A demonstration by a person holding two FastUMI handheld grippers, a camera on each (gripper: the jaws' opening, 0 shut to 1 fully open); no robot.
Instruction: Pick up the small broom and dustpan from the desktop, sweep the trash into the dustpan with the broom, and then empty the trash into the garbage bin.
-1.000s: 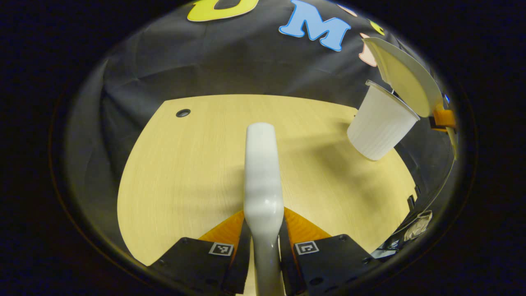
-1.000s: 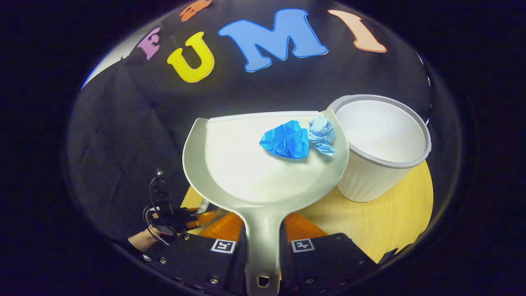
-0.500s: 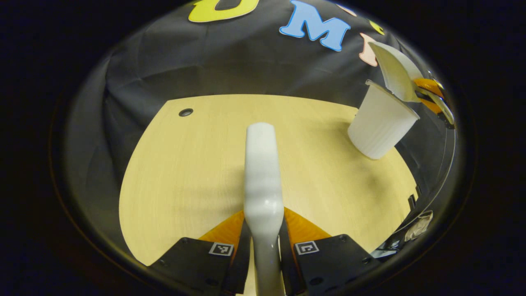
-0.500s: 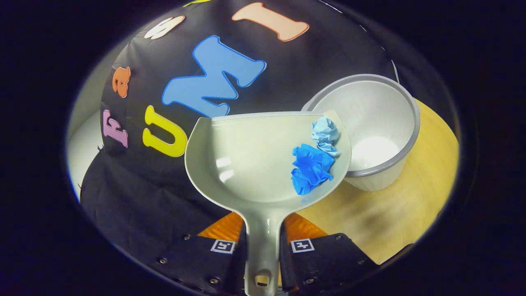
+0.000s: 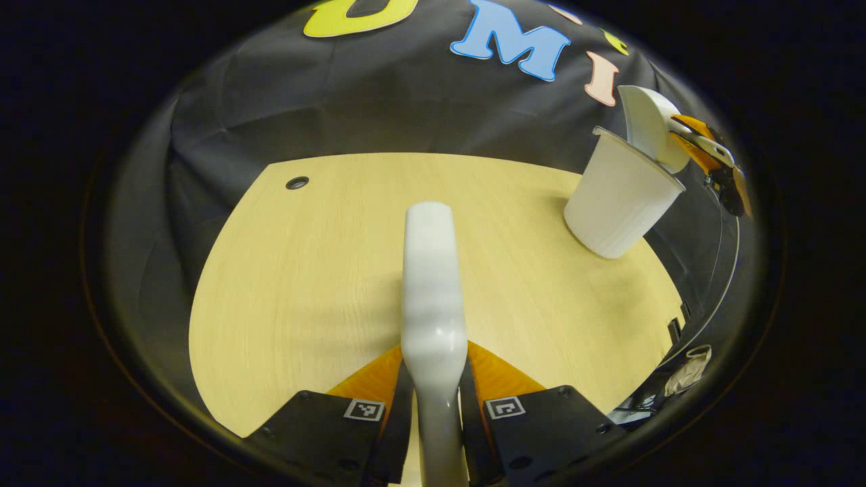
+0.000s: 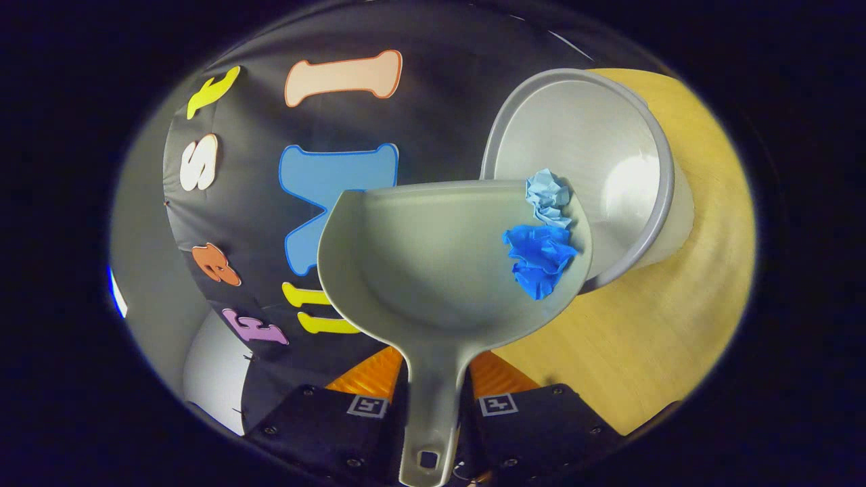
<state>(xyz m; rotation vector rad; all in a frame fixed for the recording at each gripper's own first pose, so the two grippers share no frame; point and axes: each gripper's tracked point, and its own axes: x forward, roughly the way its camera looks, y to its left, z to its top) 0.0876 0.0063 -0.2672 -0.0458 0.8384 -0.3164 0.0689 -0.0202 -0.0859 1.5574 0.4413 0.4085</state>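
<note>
Tipping stage now, judging by the lean of the pan over the bin

Wooden desktop [image 5: 304,270] spread wide in the left gripper view, bare across the middle. At its far right edge, 1 white garbage bin [image 5: 619,203], upright. In the right gripper view, same bin [image 6: 609,155] with open mouth facing the camera, nothing visible inside.

1 dustpan [image 6: 433,264], rolled hard onto its right side, lower rim over the lip of the bin. Seen from the left gripper view too, dustpan [image 5: 646,125] perched at the bin's rim with the other gripper behind it.

Right gripper [image 6: 433,406] clamped on the dustpan's handle, both fingers tight against it. Left gripper [image 5: 433,406] likewise closed on the white handle of the 1 broom [image 5: 429,284], held out over the desktop, well apart from the bin, bristles out of sight.

2 paper wads: dark blue wad [image 6: 538,260] and pale blue wad [image 6: 549,203], touching each other, both lodged against the pan's low side wall, right at the bin's edge.

For a clean dump, in my judgement: keep the low rim inside the bin's mouth, add roll slowly, perhaps a small shake if the wads cling; risk of 1 bouncing off the lip onto the desk
</note>
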